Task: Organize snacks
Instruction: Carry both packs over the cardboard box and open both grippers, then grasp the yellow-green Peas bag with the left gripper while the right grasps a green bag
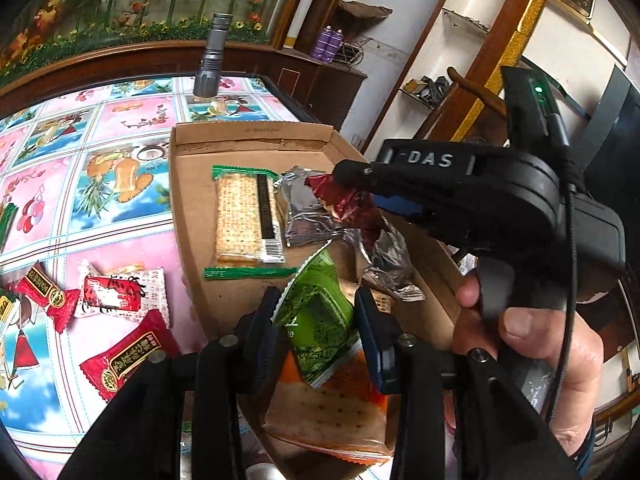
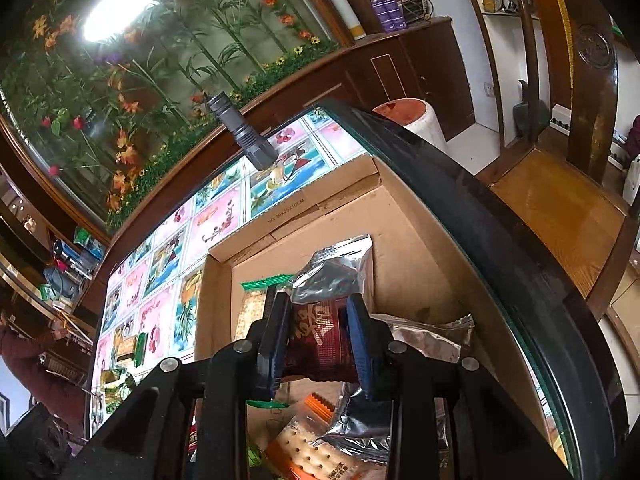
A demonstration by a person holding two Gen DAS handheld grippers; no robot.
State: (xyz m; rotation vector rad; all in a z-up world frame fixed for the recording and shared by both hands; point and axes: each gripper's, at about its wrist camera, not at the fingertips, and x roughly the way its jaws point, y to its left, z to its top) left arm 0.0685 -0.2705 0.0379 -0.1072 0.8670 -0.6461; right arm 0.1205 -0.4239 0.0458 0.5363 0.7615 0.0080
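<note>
Both grippers hung over the box [image 1: 188, 216] to drop snacks in: left gripper [image 1: 316, 330] pinched a green packet [image 1: 320, 312], right gripper [image 2: 316, 340] a red one [image 2: 318, 344].

A green snack packet [image 1: 316, 320] hangs crumpled above an open cardboard box [image 1: 192, 208]. Inside lie a green-edged cracker pack [image 1: 246, 220] (flat), silver wrappers [image 1: 306, 212] and an orange cracker pack [image 1: 332, 416]; a dark red packet [image 2: 316, 344] hangs above.

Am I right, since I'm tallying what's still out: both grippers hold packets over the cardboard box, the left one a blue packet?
Not quite: the left gripper holds a green packet, not a blue one, as the left wrist view shows. The right gripper does hold a dark red packet over the cardboard box.
</note>
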